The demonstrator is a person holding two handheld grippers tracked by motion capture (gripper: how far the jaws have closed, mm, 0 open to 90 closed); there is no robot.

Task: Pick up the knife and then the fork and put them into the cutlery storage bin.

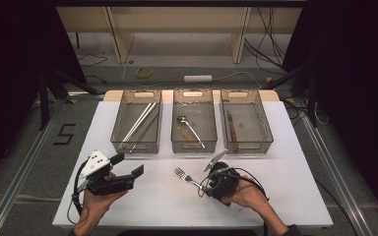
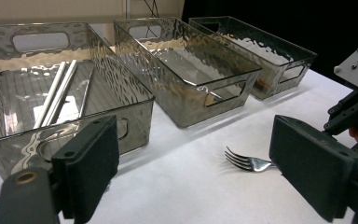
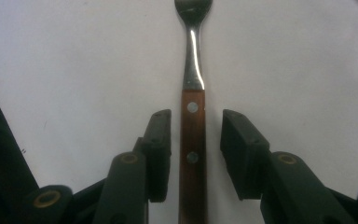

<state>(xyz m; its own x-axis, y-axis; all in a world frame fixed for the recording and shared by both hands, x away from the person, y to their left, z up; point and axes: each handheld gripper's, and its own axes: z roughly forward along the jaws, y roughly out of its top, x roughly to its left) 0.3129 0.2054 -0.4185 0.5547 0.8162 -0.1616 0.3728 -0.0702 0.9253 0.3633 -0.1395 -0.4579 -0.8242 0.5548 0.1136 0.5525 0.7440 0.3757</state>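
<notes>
The fork (image 1: 187,178) lies flat on the white table (image 1: 295,187), near the front edge, a bit right of the middle. Its prongs point to about 10 o'clock in the high view, & its brown wood handle runs back toward 4 o'clock under the right gripper (image 1: 207,183). In the right gripper view the fork handle (image 3: 192,154) sits right btwn the two black jaws, w/ a thin gap on each side, so the pads are near it but not pressing on it yet. The claw is narrow, not wide, & holds nothing. The shiny neck & prongs run up to 12 o'clock in that view. The left gripper (image 1: 128,178) is at about 9 o'clock from the fork, well apart from it, w/ a grey three-cornered plate on top. Its jaws stand wide w/ nothing btwn them. In the left gripper view the fork prongs (image 2: 242,160) show on the table near the right-side jaw, not touching it. Three see-through bins stand in a row at 12 o'clock from the fork. The left bin (image 1: 119,118) has long pale chopsticks (image 1: 139,122) in it. The middle bin (image 1: 212,118) has a spoon (image 1: 191,129). The right bin (image 1: 265,123) has a thing w/ a dark red handle (image 1: 231,129); can't tell what it is.
</notes>
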